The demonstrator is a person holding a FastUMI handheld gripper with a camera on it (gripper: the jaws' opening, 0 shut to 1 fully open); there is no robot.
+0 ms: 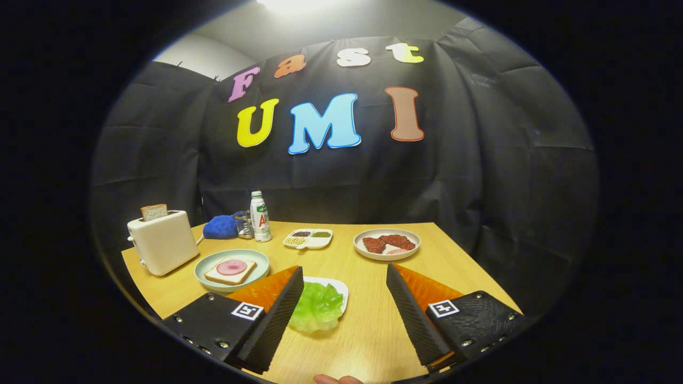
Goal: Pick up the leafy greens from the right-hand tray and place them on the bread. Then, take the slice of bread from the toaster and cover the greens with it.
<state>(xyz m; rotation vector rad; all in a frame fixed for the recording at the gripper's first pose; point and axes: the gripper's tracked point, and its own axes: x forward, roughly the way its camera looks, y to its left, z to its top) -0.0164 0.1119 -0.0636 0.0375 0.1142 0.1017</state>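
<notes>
One floppy, featherlight clump of leafy greens (317, 308) on a white tray (338, 286), tucked against the left finger of wide-spread, empty tongs (344, 281); likely best pinched gently mid-bunch.

A black cloth wall (480, 160), creased and hung in panels, closes the booth behind the wooden table (368, 330). At about eleven o'clock from the table's middle, above the cloth's upper edge, a pale plain wall (200, 56) shows. At twelve o'clock a bright light (291, 5) glares overhead and casts a soft sheen on the grey ceiling (331, 24). The table's top is light, yellowish wood grain, its far edge meeting the cloth.
</notes>
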